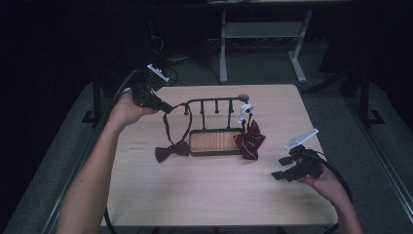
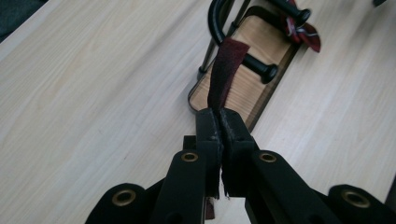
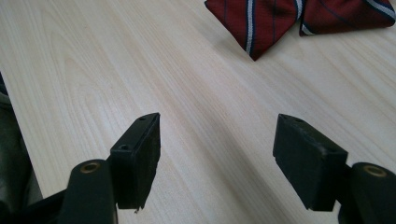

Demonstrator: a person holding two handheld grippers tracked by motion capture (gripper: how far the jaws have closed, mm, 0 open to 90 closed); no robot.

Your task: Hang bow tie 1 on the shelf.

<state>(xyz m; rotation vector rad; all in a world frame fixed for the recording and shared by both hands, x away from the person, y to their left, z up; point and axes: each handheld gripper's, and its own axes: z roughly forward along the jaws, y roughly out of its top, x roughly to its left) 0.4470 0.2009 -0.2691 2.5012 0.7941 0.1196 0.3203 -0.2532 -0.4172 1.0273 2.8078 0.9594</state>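
Dark bow tie lies on the desk just left of the rack, its bow flat against the wood beside the rack's wooden tray, while its strap runs up and back from the bow to the left tongs, which are closed on the strap's end; in the left gripper view the strap stands pinched between the two pads and points straight ahead toward the nearest peg and the curved end of the rack's rail. The long axis of the strap thus lies nearly in line with the left tongs and leads toward the left end of the rail, so the coming move looks to turn on carrying the loop the short way across to that end or peg; the left hand is by far the nearer and already has the strap. The right tongs rest wide open and empty, low over the desk near its right edge, well apart from the dark bow tie; in the right gripper view they face the striped red bow tie, which hangs at the right end of the rack by a small white clip
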